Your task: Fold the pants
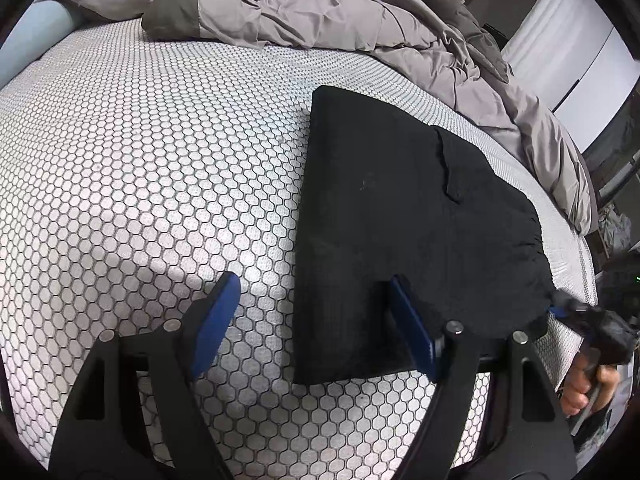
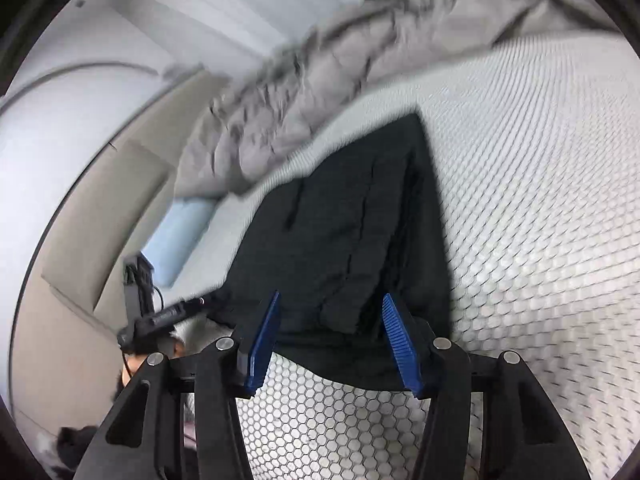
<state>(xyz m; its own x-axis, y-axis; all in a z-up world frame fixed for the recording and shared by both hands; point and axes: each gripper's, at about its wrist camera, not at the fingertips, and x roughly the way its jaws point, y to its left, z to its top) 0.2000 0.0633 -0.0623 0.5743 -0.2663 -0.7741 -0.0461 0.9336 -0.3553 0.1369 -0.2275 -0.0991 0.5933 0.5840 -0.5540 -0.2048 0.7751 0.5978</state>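
Note:
The black pants (image 1: 400, 216) lie folded into a compact stack on the honeycomb-patterned mattress (image 1: 140, 168). My left gripper (image 1: 314, 292) is open, its blue pads apart above the pants' near left edge, holding nothing. In the right wrist view the pants (image 2: 344, 240) show several stacked layers. My right gripper (image 2: 330, 312) is open over the pants' near edge, empty. The right gripper and the hand holding it also show in the left wrist view (image 1: 592, 328) at the pants' right side.
A rumpled grey duvet (image 1: 340, 12) is bunched along the far side of the bed. A pale blue bolster (image 1: 36, 36) lies at the far left. White wardrobe panels (image 1: 572, 52) stand beyond the bed's right edge.

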